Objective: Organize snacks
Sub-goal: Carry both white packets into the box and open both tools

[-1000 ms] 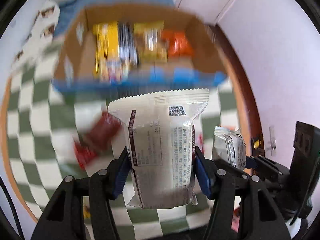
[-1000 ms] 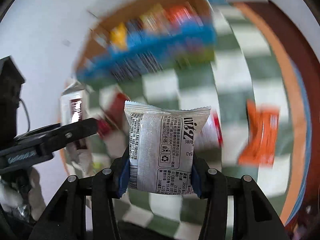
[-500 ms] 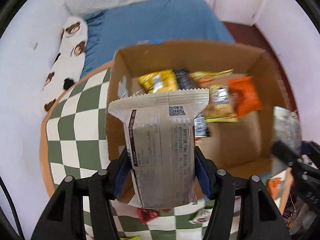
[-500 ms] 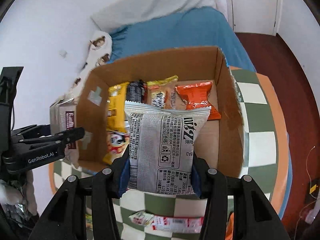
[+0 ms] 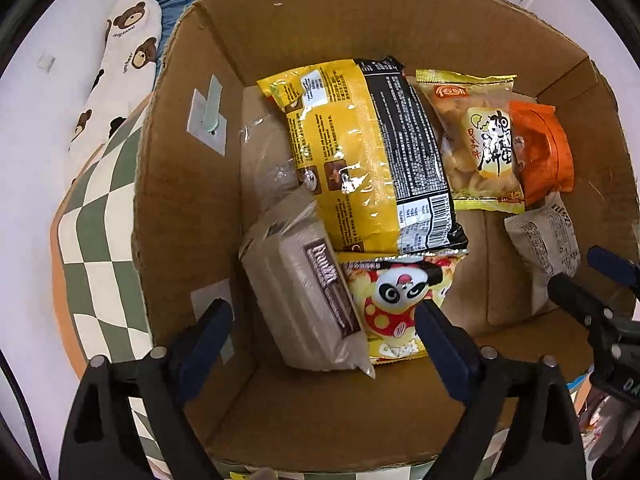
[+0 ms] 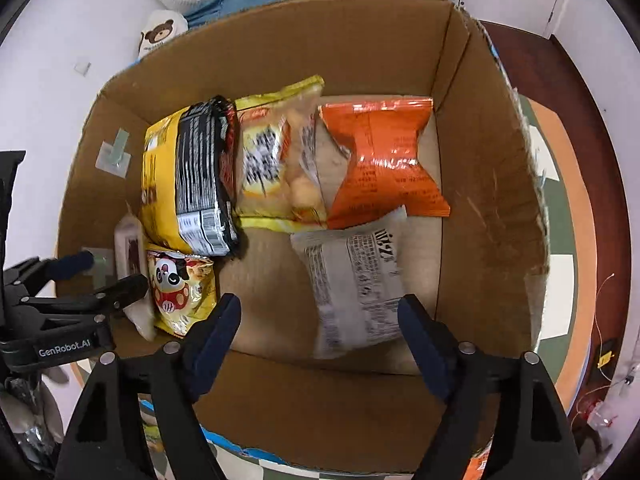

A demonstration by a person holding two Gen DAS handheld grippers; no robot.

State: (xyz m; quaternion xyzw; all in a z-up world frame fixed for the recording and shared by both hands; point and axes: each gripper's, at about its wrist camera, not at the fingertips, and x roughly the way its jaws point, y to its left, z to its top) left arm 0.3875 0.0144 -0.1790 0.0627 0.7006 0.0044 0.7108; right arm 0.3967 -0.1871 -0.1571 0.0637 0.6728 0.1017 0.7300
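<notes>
I hold both the left gripper (image 5: 320,330) and right gripper (image 6: 318,322) spread wide above the cardboard box (image 6: 480,184); the beige packet (image 5: 304,300) and grey packet (image 6: 356,280) seemingly lie flat, near side, filling gaps.

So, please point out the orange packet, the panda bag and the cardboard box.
orange packet (image 6: 382,162): right wrist view, pinched middle.
panda bag (image 5: 400,300): left wrist view, panda's face.
cardboard box (image 6: 486,184): right wrist view, bare inner right wall.

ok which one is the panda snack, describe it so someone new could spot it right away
Look inside the cardboard box, at the near end of its left side. The panda snack lies below the big yellow-and-black bag, beside a beige wrapped pack. It alone shows a cartoon panda face.
</notes>
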